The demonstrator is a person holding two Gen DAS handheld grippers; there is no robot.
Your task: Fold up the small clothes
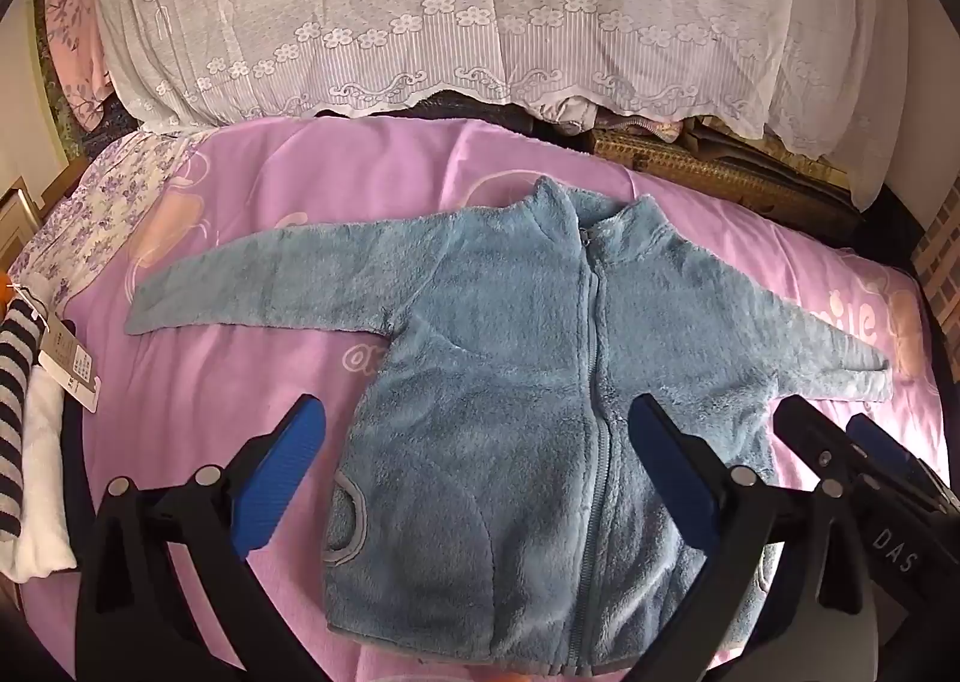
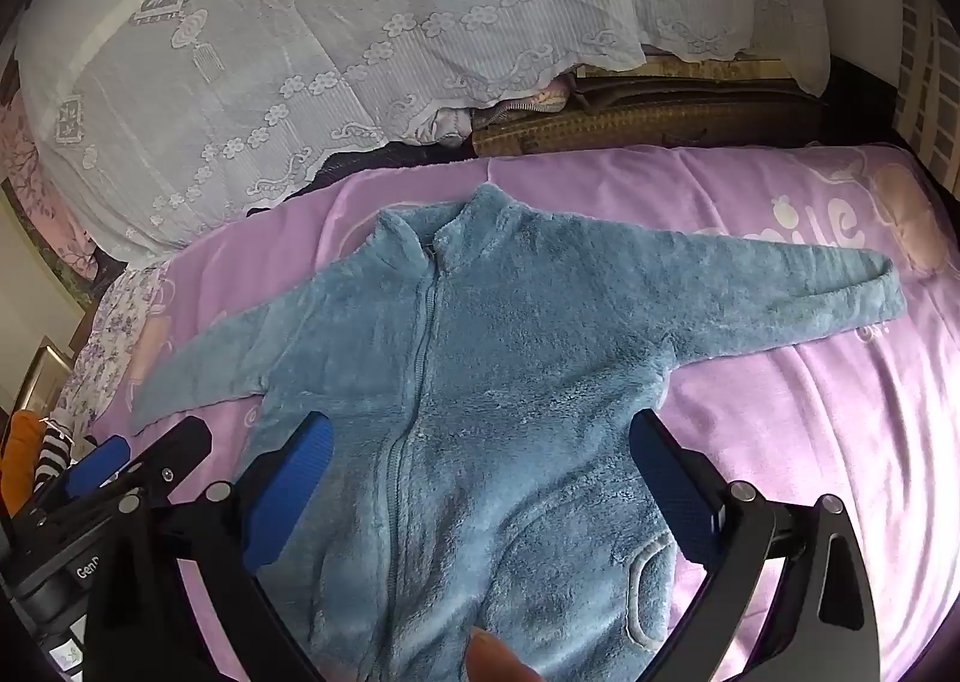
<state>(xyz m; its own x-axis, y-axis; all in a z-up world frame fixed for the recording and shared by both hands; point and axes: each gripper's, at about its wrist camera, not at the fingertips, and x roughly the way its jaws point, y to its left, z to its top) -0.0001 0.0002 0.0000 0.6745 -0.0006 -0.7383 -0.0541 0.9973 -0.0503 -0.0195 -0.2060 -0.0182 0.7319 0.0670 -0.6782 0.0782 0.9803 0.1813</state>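
A small blue fleece jacket (image 1: pixel 510 352) lies flat and zipped, front up, on the pink sheet (image 1: pixel 210 382), with both sleeves spread sideways. My left gripper (image 1: pixel 477 433) stands open above its lower left half, holding nothing. My right gripper (image 2: pixel 483 436) is open too, above the lower right half of the jacket (image 2: pixel 510 352), and is also empty. Each gripper shows in the other's view: the right gripper (image 1: pixel 840 433) at the edge, the left gripper (image 2: pixel 141 457) at the lower left. A fingertip (image 2: pixel 492 652) of the person pokes in at the bottom edge.
A big heap under a white lace cover (image 1: pixel 450 10) fills the back of the bed. Beside it lies a woven mat (image 1: pixel 720 172). Folded striped and white clothes (image 1: pixel 27 430) with a paper tag (image 1: pixel 69 364) sit at the left edge, by a floral sheet (image 1: pixel 102 214).
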